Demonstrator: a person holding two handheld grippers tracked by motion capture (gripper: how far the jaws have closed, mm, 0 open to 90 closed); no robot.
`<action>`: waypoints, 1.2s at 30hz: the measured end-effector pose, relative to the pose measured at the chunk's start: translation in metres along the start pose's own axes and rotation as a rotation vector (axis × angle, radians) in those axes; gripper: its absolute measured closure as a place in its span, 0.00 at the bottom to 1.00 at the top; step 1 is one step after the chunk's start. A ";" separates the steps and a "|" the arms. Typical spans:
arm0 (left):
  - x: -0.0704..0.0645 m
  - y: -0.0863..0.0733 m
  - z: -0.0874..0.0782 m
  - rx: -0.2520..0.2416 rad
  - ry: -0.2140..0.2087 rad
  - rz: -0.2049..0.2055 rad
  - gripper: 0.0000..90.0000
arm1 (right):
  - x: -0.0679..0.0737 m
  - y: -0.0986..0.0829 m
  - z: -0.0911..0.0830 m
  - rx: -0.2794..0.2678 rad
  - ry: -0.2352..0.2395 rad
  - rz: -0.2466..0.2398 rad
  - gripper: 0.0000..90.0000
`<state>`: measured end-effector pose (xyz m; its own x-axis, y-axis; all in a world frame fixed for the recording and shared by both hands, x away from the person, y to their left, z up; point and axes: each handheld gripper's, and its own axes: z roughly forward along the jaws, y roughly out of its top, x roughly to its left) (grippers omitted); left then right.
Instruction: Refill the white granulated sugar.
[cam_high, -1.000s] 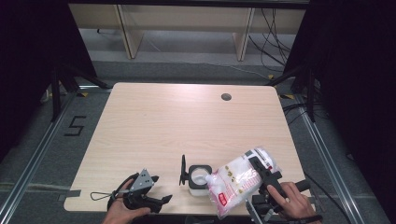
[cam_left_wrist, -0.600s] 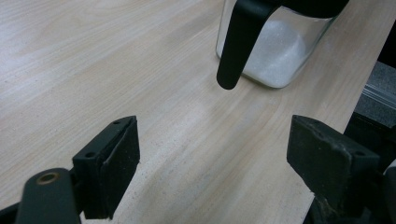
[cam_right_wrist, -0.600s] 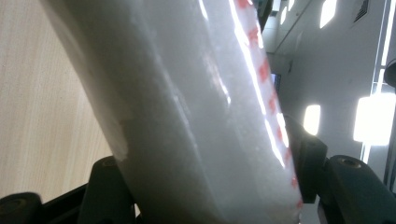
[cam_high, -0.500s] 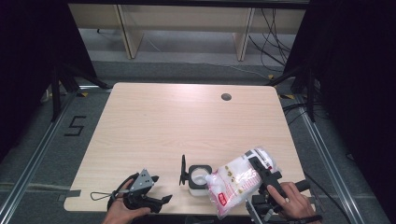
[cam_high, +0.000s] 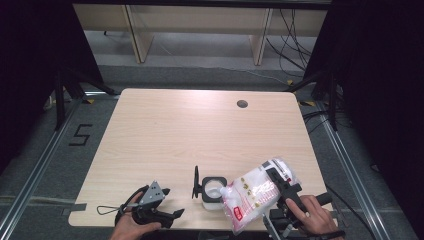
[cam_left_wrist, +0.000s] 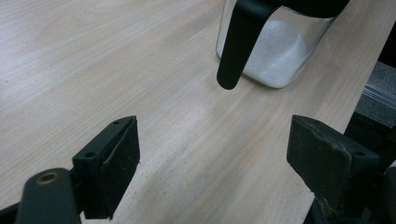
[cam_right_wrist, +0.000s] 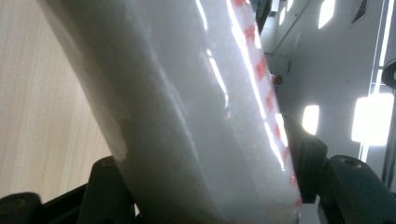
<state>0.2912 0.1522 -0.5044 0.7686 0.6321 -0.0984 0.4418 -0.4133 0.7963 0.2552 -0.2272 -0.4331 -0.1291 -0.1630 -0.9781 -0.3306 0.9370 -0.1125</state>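
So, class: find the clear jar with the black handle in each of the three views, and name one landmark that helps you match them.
High view: the jar stands near the table's front edge, between the two grippers.
Left gripper view: top centre, beyond the open jaws, white grains inside, black handle hanging in front.
Right gripper view: not in it; the bag covers the middle.
Shared landmark: the pale wooden table.

A pale wooden table (cam_high: 165, 135) stands on grey floor (cam_high: 55, 165), dark curtains (cam_high: 35, 50) either side, wooden shelving (cam_high: 195, 30) beyond.

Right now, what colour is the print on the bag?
Red print on the clear bag of white granules, best in the high view.
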 end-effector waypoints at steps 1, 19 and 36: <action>0.000 0.000 0.000 -0.001 -0.001 0.001 0.19 | 0.000 0.000 0.000 -0.005 -0.001 0.001 0.47; 0.001 0.000 0.001 -0.014 -0.006 0.012 0.19 | 0.001 -0.001 0.000 0.006 0.006 0.023 0.47; 0.000 0.000 0.001 -0.011 -0.004 0.001 0.19 | -0.001 -0.003 0.001 -0.003 0.007 0.022 0.47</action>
<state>0.2916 0.1515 -0.5047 0.7709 0.6290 -0.1002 0.4360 -0.4066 0.8029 0.2572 -0.2298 -0.4316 -0.1429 -0.1447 -0.9791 -0.3306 0.9394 -0.0906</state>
